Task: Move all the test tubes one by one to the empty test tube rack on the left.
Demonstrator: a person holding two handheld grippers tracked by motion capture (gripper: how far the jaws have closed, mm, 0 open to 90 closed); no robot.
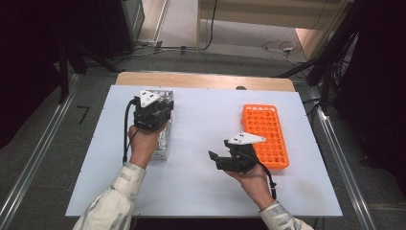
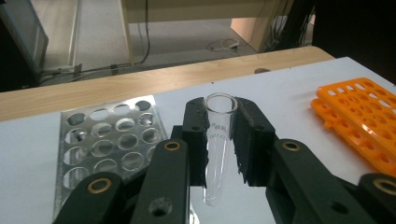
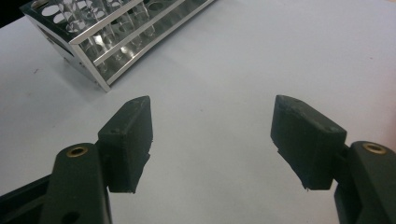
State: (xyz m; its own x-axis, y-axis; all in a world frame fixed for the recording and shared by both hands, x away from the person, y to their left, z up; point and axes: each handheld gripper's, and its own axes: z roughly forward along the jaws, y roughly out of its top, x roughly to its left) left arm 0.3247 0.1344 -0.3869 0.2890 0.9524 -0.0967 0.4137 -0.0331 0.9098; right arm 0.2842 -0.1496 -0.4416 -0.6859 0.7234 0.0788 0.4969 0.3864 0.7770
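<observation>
On the white bench [image 1: 201, 191], between the metal rack [image 2: 109, 140] and the orange rack [image 1: 266, 135], the left gripper [image 2: 219, 140] is holding a clear tube [image 2: 217, 144] upright in its jaws, likely needing carrying to an orange hole, while the right gripper [image 3: 212, 140] is waiting with jaws wide and empty.

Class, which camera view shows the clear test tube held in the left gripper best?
The left gripper view: the test tube stands upright between the left gripper's fingers, with its open rim and printed marks plain. In the high view the hand and left gripper cover it. The right gripper view shows other tubes in the metal rack.
</observation>
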